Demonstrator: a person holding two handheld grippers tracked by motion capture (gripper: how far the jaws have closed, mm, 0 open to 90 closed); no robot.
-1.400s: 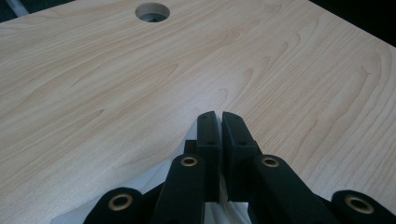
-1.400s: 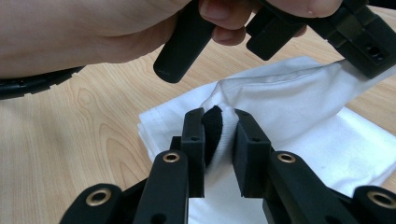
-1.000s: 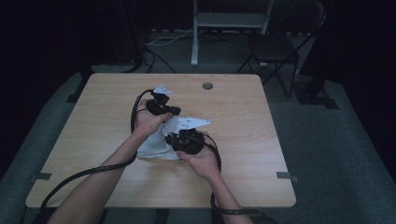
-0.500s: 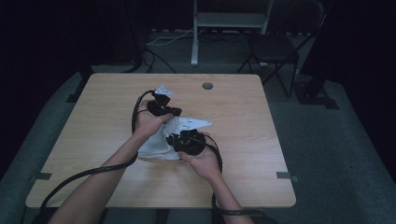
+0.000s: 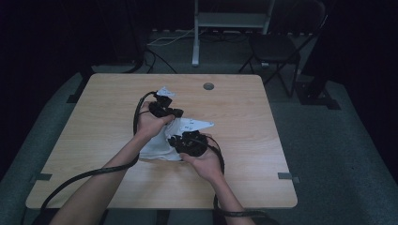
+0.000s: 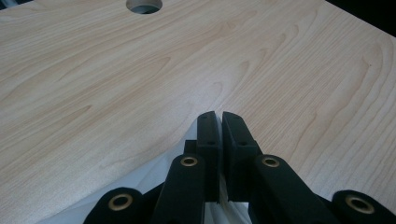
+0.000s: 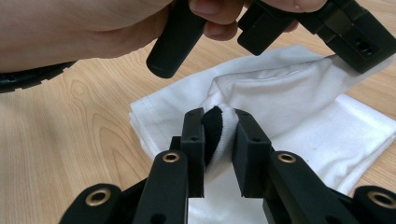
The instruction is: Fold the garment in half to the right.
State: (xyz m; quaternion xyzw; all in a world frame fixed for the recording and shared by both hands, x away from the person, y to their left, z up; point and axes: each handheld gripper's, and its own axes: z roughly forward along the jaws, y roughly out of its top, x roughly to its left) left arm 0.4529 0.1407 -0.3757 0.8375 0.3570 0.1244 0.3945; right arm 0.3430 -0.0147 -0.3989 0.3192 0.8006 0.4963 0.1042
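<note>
A white cloth (image 5: 157, 147) lies partly folded in the middle of the wooden table (image 5: 263, 140). In the high view my left gripper (image 5: 174, 112) is over the cloth's far side and my right gripper (image 5: 178, 139) sits at its near right. In the left gripper view the left gripper (image 6: 220, 116) is shut, with a thin edge of the cloth (image 6: 140, 186) pinched low between its jaws. In the right gripper view the right gripper (image 7: 219, 114) is shut on a bunched fold of the cloth (image 7: 289, 116), and a dark patch (image 7: 214, 133) shows inside that fold. The left hand and its gripper (image 7: 359, 42) hang just beyond.
A round cable hole (image 5: 208, 86) sits near the table's far edge and appears again as the hole (image 6: 144, 4) in the left gripper view. Black cables (image 5: 84, 176) trail off the near edge. A chair (image 5: 277, 47) and a metal stand (image 5: 232, 18) are behind the table.
</note>
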